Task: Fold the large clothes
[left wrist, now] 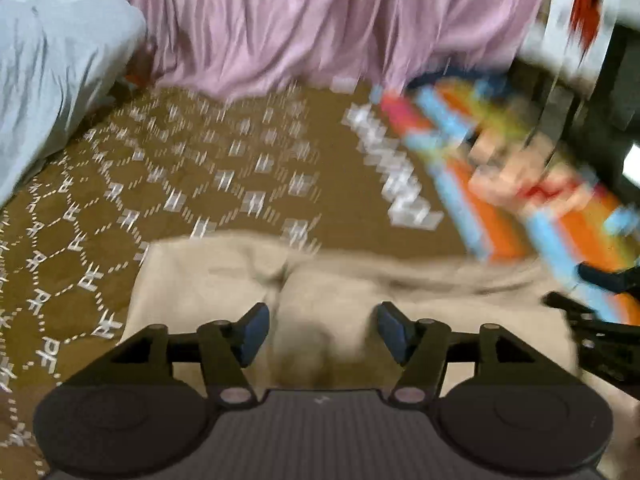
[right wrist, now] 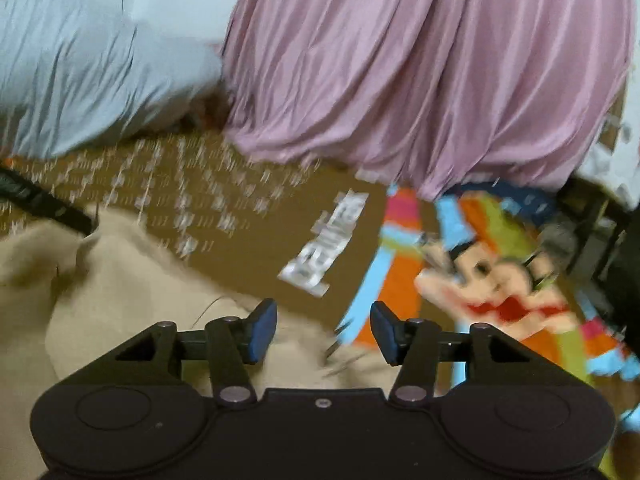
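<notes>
A beige garment (left wrist: 328, 276) lies folded on a brown patterned bedspread (left wrist: 200, 168). My left gripper (left wrist: 323, 332) hovers over its middle with its blue pads apart and nothing pinched between them. In the right wrist view the same beige garment (right wrist: 120, 280) fills the lower left. My right gripper (right wrist: 323, 330) is open above the garment's right edge, where it meets the bedspread (right wrist: 248, 256). The other gripper's black frame (left wrist: 592, 320) shows at the right edge of the left wrist view. Both views are blurred.
A pink pleated cloth (left wrist: 320, 20) is heaped at the back, with a pale blue-grey pillow (left wrist: 52, 64) to its left. A bright cartoon-print blanket (right wrist: 500, 280) in orange, blue and green lies on the right. Dark furniture (left wrist: 608, 92) stands beyond it.
</notes>
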### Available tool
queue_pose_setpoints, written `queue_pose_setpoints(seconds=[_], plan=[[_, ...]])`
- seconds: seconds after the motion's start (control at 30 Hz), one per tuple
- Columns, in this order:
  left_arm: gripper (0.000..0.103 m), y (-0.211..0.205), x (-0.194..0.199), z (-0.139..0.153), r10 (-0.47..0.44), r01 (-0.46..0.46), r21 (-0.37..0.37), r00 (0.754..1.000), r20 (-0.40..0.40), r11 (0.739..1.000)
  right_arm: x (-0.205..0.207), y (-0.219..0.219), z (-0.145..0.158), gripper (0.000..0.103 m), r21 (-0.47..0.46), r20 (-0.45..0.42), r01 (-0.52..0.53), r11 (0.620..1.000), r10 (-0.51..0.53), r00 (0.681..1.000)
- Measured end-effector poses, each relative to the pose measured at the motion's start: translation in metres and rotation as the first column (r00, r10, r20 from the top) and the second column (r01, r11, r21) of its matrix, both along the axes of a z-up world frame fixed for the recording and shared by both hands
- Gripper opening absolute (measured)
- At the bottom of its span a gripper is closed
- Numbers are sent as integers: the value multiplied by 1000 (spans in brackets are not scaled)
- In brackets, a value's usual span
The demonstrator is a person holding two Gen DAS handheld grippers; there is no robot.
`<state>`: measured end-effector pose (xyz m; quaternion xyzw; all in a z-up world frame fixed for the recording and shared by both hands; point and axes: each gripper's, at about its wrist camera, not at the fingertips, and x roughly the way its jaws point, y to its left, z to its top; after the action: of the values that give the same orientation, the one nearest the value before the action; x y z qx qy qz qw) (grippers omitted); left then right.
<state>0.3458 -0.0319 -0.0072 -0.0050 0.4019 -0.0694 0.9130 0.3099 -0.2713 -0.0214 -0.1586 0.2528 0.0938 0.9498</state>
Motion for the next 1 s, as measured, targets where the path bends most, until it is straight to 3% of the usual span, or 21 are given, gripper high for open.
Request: queue_pose_setpoints(seconds=[0.13, 0.2, 0.3, 0.43, 0.57, 0.7, 0.87, 0.93, 1.0], plan=[[66, -10, 7, -40, -37, 45, 100, 996, -81, 994, 1, 12, -47, 54, -73, -142, -23, 997, 13, 990], [69, -13, 3, -55, -56, 63, 140, 997, -53, 988, -7, 18, -65, 56, -116, -136, -53, 992, 37, 990], [70, -12, 0, -56, -61, 66, 139, 997, -36, 988, -9, 26, -73, 60, -174, -103, -74, 982, 57, 993], [73, 3, -18, -34, -52, 54, 114, 999, -14, 992, -11, 12, -56, 65, -122, -145, -68, 990, 50, 988], [85, 20, -63, -4, -49, 34, 180, 996, 80, 983, -42, -11, -21, 81, -70, -176, -42, 997, 29, 984], [90, 37, -118, 19, -60, 43, 187, 994, 88, 981, -96, -28, 7, 89, -56, -245, -77, 995, 61, 968], [94, 59, -196, 34, -58, 50, 150, 997, 52, 987, -175, -35, 15, 90, -140, -337, -121, 983, 68, 939], [95, 70, -229, 37, -52, 45, 138, 998, 47, 989, -206, -38, 15, 90, -173, -356, -106, 979, 38, 934], [96, 80, -259, 40, -54, 48, 133, 998, 42, 990, -233, -48, 22, 90, -133, -352, -51, 990, 0, 936]])
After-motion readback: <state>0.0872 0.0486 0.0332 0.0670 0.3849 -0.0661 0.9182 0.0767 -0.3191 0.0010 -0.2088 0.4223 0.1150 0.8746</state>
